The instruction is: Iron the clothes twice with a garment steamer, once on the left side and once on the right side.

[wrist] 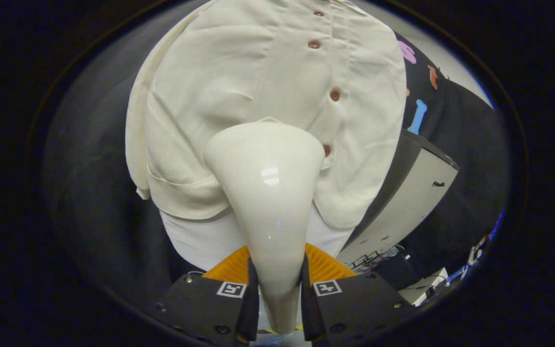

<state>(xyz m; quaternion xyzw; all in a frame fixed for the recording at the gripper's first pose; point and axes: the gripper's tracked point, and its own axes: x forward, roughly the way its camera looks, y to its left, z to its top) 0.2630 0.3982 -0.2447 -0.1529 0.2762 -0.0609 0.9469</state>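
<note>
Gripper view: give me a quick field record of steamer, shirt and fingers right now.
steamer head: clamped between the fingers, wide end forward
gripper: shut on the steamer's neck
shirt: cream, hanging, button row just beyond the head
contact: head is at the shirt's lower middle; touching cannot be told
cabinet: grey, beside the shirt

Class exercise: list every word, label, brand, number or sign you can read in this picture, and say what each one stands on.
No readable words, brands or numbers.
Square black-and-white coded marker: a pattern, not text, on the gripper body, beside the glossy white cone-shaped steamer head both fingers press on.
Second coded marker: likewise a pattern.
Cream button-front shirt: no print or label visible.
</note>
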